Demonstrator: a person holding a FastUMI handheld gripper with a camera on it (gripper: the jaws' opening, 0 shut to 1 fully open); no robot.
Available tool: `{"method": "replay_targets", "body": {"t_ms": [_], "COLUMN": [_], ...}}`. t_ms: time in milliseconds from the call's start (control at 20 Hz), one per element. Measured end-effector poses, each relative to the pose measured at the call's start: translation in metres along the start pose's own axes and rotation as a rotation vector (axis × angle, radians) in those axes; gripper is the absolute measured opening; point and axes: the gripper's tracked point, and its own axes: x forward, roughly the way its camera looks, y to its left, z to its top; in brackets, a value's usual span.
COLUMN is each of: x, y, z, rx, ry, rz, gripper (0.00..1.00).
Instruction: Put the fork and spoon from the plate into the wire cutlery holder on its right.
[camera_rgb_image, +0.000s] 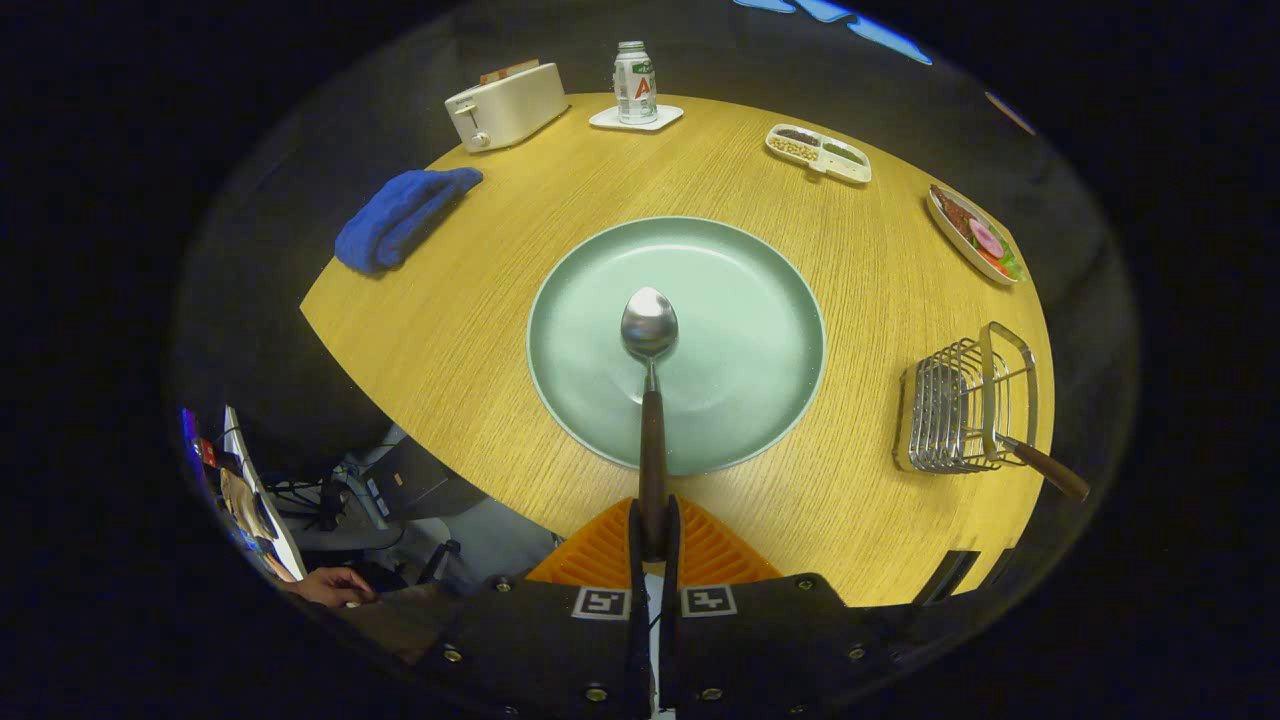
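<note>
We had the gripper (654, 530) closed on the dark handle of the spoon (649, 325), both jaws pressing on it near its end, so the bowl stuck out ahead of them over the middle of the green plate (760, 300). We could not tell whether the bowl rested on the plate or hung just above it. The fork (1045, 468) was already in the wire cutlery holder (960, 405) to the plate's right, its brown handle poking out toward the bench's near edge.

We judged the step in hand to be carrying the spoon across to that holder. To do it well, we thought the spoon should be lifted clear of the plate's rim first, then swung right with the bowl leading, and lowered into the open part of the holder beside the fork, without knocking the fork's handle or the tall wire loop.

The wooden bench (480, 330) between plate and holder lay bare, which gave room for the sweep. The holder stood near the bench's right edge, so a hard push could slide it off. The food dish (975, 235), divided snack tray (818, 153), can (634, 82), toaster (505, 104) and blue cloth (400, 215) all sat well apart from that path.
</note>
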Motion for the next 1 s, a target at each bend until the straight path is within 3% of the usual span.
{"method": "replay_targets", "body": {"t_ms": [550,750,1000], "x": [-0.064,-0.095,-0.124], "y": [-0.048,-0.079,-0.108], "z": [-0.003,-0.007,-0.012], "rx": [-0.08,-0.155,-0.147], "ry": [0.073,0.117,0.145], "rz": [0.003,-0.064,-0.097], "gripper": [0.04,0.04,0.04]}}
